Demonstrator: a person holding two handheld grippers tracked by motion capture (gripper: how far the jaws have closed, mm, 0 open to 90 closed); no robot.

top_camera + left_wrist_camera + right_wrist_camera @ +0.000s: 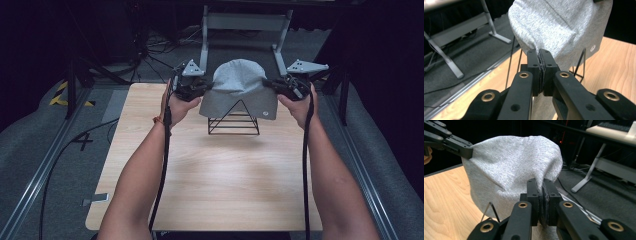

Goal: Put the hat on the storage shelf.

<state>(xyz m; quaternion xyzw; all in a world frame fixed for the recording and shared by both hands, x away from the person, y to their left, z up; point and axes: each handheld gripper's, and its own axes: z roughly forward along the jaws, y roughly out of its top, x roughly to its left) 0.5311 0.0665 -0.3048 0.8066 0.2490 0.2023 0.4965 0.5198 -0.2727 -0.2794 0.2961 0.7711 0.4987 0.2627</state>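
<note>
High view: grey beanie (240, 90) held up over black wire pyramid stand (234, 121) at far middle of wooden bench (210, 170), draped partly over stand's apex. Left gripper (206, 86) clamped on beanie's left edge, right gripper (270, 83) clamped on right edge, fabric stretched between. Left gripper view: jaws pressed together on grey knit, small round logo (593, 48) on hem. Right gripper view: jaws closed on fabric fold.
</note>
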